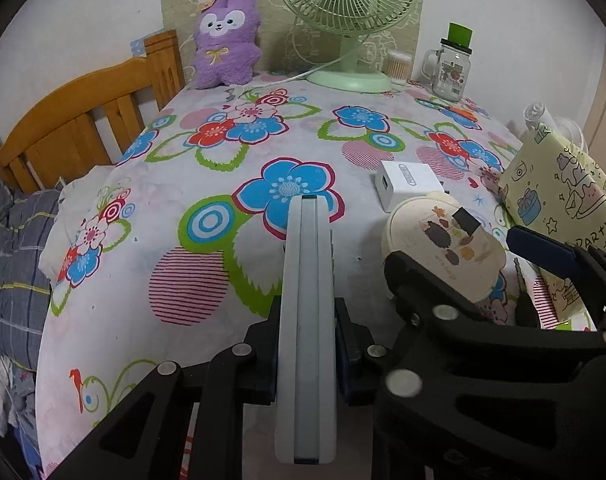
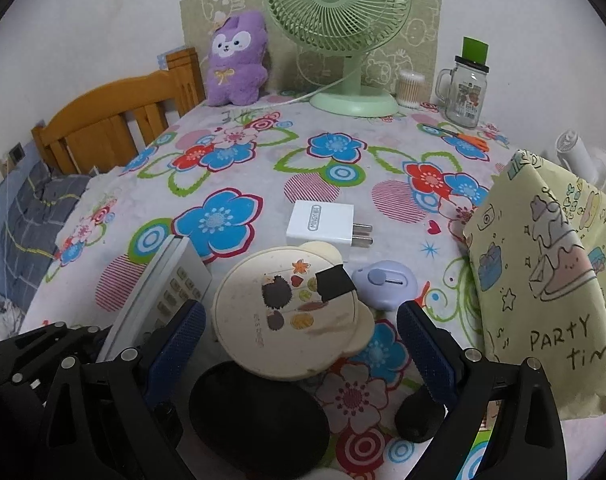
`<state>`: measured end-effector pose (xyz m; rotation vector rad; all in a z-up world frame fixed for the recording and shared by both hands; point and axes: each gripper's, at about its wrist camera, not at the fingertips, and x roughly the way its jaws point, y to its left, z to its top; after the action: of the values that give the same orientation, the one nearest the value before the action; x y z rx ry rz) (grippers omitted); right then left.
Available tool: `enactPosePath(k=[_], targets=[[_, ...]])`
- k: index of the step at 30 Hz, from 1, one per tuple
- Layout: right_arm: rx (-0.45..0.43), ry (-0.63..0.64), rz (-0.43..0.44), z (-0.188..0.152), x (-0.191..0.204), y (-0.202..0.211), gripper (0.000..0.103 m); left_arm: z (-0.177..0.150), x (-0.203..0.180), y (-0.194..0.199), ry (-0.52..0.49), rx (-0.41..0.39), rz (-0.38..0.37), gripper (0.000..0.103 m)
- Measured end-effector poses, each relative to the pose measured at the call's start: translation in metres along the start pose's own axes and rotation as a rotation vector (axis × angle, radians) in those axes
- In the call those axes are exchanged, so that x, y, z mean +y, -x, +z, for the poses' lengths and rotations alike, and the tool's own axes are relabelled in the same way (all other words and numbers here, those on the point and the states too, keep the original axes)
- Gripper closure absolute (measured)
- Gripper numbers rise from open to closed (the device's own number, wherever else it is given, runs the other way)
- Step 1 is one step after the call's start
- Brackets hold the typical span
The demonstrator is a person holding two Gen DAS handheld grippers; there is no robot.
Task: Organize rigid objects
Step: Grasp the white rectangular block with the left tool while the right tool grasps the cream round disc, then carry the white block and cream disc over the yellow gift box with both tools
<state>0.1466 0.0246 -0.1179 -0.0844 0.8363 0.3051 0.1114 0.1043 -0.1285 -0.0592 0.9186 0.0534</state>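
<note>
Clamped on edge between the left gripper's (image 1: 306, 344) jaws, a white remote control (image 1: 306, 320) hangs over the floral tablecloth (image 1: 207, 208); stiff, light and slick, it looks safest held mid-body. Right gripper (image 2: 301, 344), jaws spread, flanks a cream round lid (image 2: 291, 316).

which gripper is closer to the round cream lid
Right. The right gripper is open with the lid between its fingers. The left gripper, shut on the remote, sits off to the lid's left.
</note>
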Motion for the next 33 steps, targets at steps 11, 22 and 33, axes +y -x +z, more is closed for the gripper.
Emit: enactPosePath(k=[11, 22, 33], targets=[[0.031, -0.013, -0.012, 0.002, 0.001, -0.011, 0.016, 0.001, 0.001, -0.003, -0.006, 0.001, -0.005, 0.082], [-0.001, -0.011, -0.036, -0.001, -0.004, 0.001, 0.017, -0.001, -0.007, 0.004, -0.009, -0.001, -0.021, 0.082], [-0.038, -0.025, -0.037, -0.005, -0.013, 0.025, 0.017, -0.004, -0.019, 0.02, -0.018, -0.025, -0.028, 0.082]])
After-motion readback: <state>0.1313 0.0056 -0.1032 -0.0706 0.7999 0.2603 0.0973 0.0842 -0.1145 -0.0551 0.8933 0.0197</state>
